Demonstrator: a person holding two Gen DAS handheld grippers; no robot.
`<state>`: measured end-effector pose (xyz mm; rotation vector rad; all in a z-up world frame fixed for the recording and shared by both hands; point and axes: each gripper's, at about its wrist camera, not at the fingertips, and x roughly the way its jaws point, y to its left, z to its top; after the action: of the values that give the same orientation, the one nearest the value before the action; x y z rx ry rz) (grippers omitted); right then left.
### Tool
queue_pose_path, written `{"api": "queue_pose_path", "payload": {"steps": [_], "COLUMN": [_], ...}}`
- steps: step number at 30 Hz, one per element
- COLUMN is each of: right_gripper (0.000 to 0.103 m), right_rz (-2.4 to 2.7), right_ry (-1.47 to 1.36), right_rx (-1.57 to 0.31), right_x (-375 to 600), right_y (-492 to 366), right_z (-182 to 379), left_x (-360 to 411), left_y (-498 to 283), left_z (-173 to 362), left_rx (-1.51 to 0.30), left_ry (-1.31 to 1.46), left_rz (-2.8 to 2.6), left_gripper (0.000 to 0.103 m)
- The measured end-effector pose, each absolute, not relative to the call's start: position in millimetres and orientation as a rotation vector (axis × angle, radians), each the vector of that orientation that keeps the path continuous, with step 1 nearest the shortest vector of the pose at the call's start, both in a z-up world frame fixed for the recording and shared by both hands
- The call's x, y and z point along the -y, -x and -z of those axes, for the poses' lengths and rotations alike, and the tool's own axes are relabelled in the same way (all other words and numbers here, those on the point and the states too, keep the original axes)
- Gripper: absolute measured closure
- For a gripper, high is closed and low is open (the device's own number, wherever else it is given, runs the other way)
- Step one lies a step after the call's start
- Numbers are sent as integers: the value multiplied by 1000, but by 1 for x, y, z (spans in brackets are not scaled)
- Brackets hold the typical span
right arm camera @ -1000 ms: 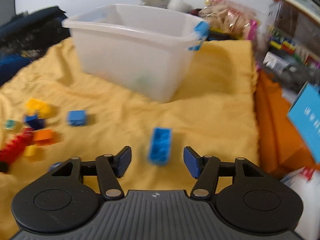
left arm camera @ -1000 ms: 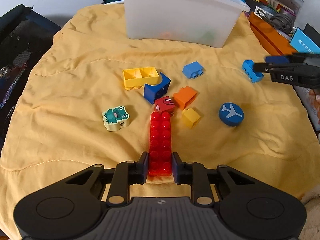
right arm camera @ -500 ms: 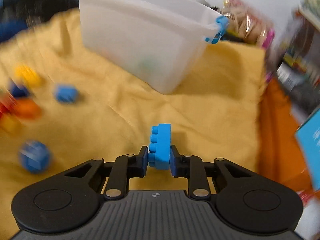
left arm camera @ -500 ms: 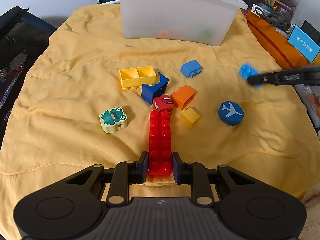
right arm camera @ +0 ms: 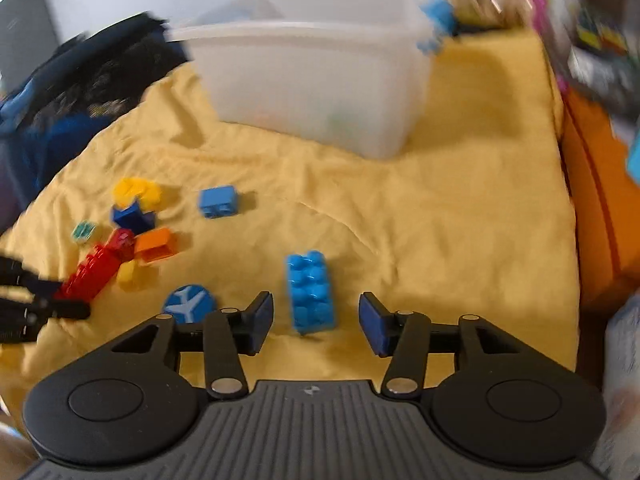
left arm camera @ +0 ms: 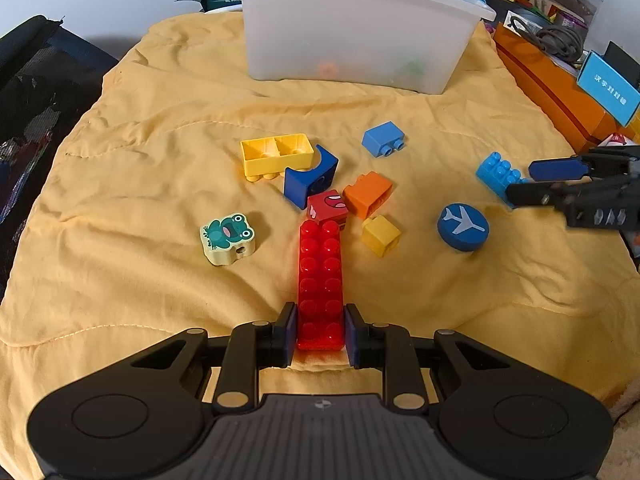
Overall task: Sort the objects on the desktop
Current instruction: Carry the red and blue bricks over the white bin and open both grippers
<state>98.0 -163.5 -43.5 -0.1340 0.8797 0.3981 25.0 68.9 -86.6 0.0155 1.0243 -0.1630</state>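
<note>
A rumpled yellow quilted cloth (left arm camera: 152, 184) covers the whole work surface, and at its far edge stands the translucent white plastic bin (left arm camera: 352, 40), with blurred orange and green shapes showing through its wall. The right gripper (right arm camera: 316, 320) has just changed: half a second ago it was clenched on the light-blue studded brick (right arm camera: 310, 292) and carrying it above the cloth, and now its jaws are opening, the pads clear on both sides while the brick lies on the cloth between them, well short of the bin. That reads as a drop or a re-grip, not a finished sort, so this brick probably has to be picked up again; the right wrist view is smeared by motion, so whether the brick has settled flat I cannot say for sure. The left gripper (left arm camera: 320, 332) has not moved and is still clamped on the near end of the long red studded brick (left arm camera: 321, 280), which lies on the cloth with its far end touching the small red printed block (left arm camera: 326, 208). Beyond it cluster the yellow hollow brick (left arm camera: 276, 154), the dark-blue arched block (left arm camera: 310, 180), the orange brick (left arm camera: 368, 192) and the small yellow cube (left arm camera: 380, 234); the frog-printed block (left arm camera: 227, 238), the round blue aeroplane disc (left arm camera: 462, 226) and a mid-blue brick (left arm camera: 382, 138) lie apart. Open cloth runs between the cluster and the bin; the right edge is hemmed by an orange box (left arm camera: 552, 92).
</note>
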Motion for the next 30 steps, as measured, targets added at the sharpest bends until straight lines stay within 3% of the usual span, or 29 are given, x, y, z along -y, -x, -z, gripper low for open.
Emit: {"api": "queue_pose_path", "payload": {"steps": [6, 7, 8, 9, 17, 30], "right_gripper": [52, 55, 71, 76, 76, 76], "right_rz": [-360, -355, -366, -395, -410, -356], "right_ry": [369, 379, 374, 349, 334, 267], "right_rx": [-819, -830, -852, -863, -850, -536], "right_x": [133, 132, 133, 135, 134, 118], "right_y": [-94, -97, -99, -100, -92, -156], "right_z": [55, 60, 64, 66, 42, -68], "left_x": [-74, -74, -75, -75, -82, -71], "left_y": [-24, -24, -23, -22, -32, -144], "left_z": [88, 87, 86, 84, 25, -75], "left_rx": [-1007, -1007, -1007, -1006, -856, -574], "left_ry": [16, 17, 20, 24, 25, -103], "left_rz": [164, 166, 167, 171, 196, 245], "left_gripper": [76, 76, 76, 76, 76, 76]}}
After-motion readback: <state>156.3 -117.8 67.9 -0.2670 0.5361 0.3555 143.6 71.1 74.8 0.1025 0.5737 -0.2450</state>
